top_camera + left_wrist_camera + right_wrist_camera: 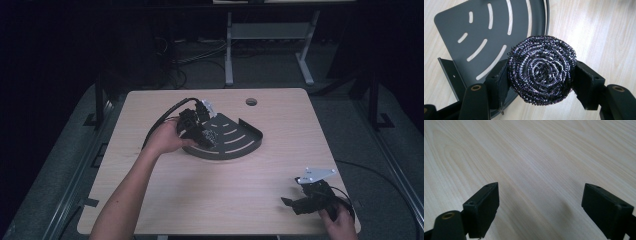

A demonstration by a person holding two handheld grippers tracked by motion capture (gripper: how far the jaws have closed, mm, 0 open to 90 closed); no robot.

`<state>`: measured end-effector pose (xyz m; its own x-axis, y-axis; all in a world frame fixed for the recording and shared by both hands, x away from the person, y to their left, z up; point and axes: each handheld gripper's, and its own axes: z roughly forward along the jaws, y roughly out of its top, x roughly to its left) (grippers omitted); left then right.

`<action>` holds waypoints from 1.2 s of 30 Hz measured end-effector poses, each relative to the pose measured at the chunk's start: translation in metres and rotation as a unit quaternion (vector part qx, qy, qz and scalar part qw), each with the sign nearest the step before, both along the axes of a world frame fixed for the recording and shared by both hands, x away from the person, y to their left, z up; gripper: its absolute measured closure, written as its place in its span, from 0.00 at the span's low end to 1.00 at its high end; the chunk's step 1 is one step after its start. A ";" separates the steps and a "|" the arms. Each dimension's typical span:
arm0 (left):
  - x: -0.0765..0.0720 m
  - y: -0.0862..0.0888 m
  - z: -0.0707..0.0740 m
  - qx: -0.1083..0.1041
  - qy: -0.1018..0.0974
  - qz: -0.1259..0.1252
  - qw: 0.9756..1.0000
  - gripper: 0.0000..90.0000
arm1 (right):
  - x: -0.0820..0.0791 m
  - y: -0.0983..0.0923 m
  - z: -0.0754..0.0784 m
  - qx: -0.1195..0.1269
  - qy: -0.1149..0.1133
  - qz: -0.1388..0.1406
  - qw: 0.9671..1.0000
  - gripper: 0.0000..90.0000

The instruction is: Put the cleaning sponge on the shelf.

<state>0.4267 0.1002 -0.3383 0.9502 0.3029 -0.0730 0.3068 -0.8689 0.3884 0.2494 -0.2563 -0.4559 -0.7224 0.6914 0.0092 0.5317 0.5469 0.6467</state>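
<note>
Between the left gripper's closed jaws sits a steel wool scourer, held over the slotted corner shelf's rim. Placing it looks underway; next comes lowering and release. Right gripper rests wide open, empty, on the table.

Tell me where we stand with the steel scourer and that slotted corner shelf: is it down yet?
Done: the left gripper has picked up the steel scourer, both pads pressed into its sides, and it sits over the near edge of the dark slotted shelf. In hand: the scourer is not yet released. Left: probably opening the jaws to set it down. The right gripper waits open over bare table.
</note>
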 end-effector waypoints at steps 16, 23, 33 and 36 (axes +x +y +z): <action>0.021 -0.016 -0.016 0.004 0.004 0.014 1.000 0.39 | -0.003 0.000 0.003 0.004 -0.009 -0.006 1.000 0.16; 0.028 -0.021 -0.026 0.011 0.000 0.021 1.000 0.39 | -0.002 0.001 0.002 0.002 -0.008 -0.001 1.000 0.16; 0.036 -0.028 -0.046 0.015 0.010 0.035 0.999 0.39 | -0.002 0.002 0.004 0.004 -0.009 -0.002 1.000 0.16; 0.039 -0.029 -0.051 0.015 0.011 0.041 0.999 0.39 | -0.002 0.002 0.003 0.005 -0.008 -0.003 1.000 0.16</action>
